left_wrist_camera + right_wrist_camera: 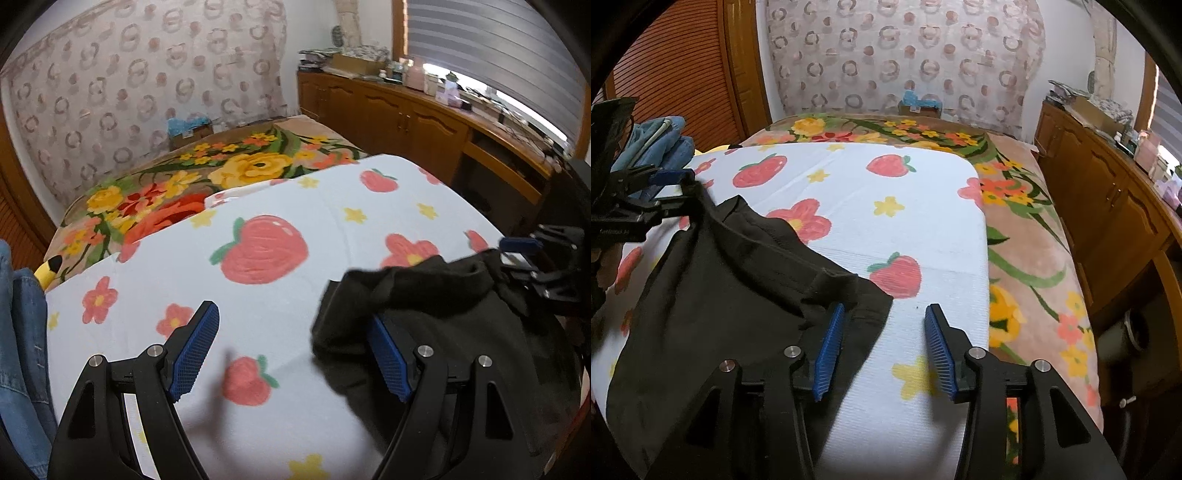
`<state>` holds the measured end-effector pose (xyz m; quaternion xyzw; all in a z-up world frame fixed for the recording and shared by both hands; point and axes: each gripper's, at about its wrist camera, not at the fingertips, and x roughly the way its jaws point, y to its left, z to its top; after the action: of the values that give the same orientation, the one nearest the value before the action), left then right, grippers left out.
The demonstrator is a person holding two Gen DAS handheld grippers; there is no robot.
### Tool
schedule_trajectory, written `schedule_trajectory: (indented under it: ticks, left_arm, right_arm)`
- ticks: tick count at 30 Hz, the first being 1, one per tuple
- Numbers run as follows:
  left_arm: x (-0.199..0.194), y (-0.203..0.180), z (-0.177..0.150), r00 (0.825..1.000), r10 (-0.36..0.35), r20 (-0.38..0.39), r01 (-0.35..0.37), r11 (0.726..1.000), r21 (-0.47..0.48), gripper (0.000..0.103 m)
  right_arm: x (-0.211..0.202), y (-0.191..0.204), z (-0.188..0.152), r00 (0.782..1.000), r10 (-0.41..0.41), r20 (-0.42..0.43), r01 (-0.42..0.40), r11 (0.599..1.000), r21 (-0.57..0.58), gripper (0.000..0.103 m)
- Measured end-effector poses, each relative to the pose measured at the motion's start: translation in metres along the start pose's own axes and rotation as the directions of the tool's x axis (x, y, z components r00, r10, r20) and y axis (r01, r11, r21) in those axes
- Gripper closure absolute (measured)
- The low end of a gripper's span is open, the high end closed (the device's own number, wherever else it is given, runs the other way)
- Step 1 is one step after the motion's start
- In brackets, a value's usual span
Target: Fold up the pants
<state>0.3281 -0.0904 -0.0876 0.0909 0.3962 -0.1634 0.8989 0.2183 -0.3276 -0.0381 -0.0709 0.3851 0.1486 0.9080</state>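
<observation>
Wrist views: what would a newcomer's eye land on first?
The black pants, rumpled on the near-left part of the white strawberry-print cover. Behind it the loud floral blanket spreads over the bed toward the circle-patterned curtain. Both grippers stand open: the right gripper straddles the pants' corner, the left gripper sits at their other edge.

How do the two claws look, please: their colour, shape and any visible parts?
Both the left claw and the right claw look alike: black angular plastic linkages with triangular cut-outs, round silver pivot bolts, and two flat blue ribbed pads. No cables or sleeves show.
</observation>
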Motion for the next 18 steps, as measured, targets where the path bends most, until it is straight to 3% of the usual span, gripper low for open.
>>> schedule_trajectory:
  ticks: [4,10,18]
  left_arm:
    - [0.001,0.007,-0.004,1.000,0.013,0.003,-0.013,0.999,-0.029,0.023]
    - [0.005,-0.001,-0.011,1.000,-0.002,-0.015,0.002,1.000,0.001,0.023]
    - [0.013,-0.001,-0.019,0.999,-0.035,-0.032,0.034,0.999,-0.017,0.023]
  right_arm:
    - [-0.001,0.002,0.000,1.000,-0.011,0.003,0.011,1.000,-0.002,0.053]
    - [-0.006,0.003,-0.001,0.998,-0.060,0.030,0.060,0.998,-0.007,0.052]
    - [-0.028,0.010,0.005,0.996,-0.030,0.081,0.029,0.999,0.013,0.052]
